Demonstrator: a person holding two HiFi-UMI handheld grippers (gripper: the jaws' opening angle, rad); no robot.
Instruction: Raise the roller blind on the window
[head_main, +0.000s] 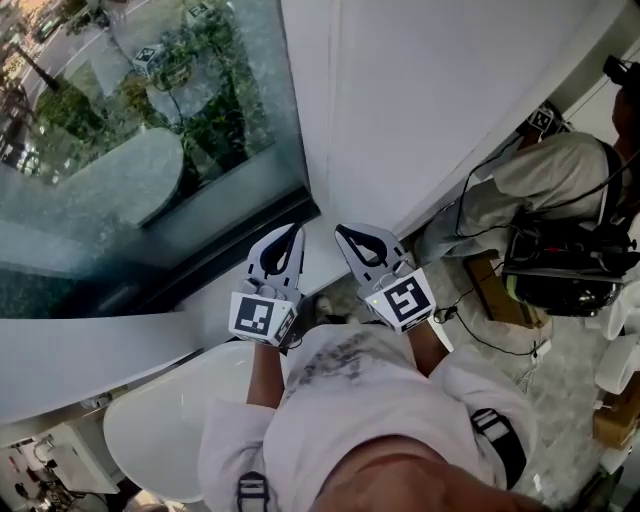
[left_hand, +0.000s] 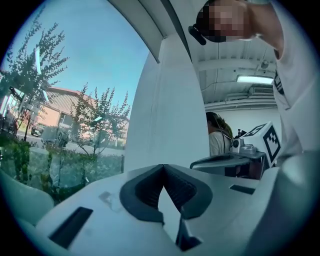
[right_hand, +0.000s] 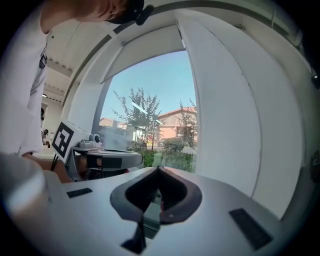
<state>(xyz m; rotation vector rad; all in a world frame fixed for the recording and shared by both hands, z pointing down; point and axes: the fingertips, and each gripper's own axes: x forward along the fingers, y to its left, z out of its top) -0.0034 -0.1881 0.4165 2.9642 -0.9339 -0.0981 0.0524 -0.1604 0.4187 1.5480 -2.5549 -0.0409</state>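
The window (head_main: 130, 140) fills the upper left of the head view, with trees and a street outside. In the right gripper view a pale roller blind (right_hand: 142, 52) covers only the top strip of the glass. No cord or chain shows in any view. My left gripper (head_main: 297, 231) and right gripper (head_main: 341, 231) are held side by side at chest height, pointing at the white pillar (head_main: 400, 100) beside the window. Both are shut with their tips meeting and nothing between them. The left gripper (left_hand: 163, 166) faces the pillar's edge, and the right gripper (right_hand: 159, 169) faces the glass.
A dark window frame (head_main: 235, 250) runs along the bottom of the glass. A white round table (head_main: 165, 425) stands at the lower left. Another person (head_main: 555, 175) with equipment and cables crouches at the right, near a cardboard box (head_main: 495, 290).
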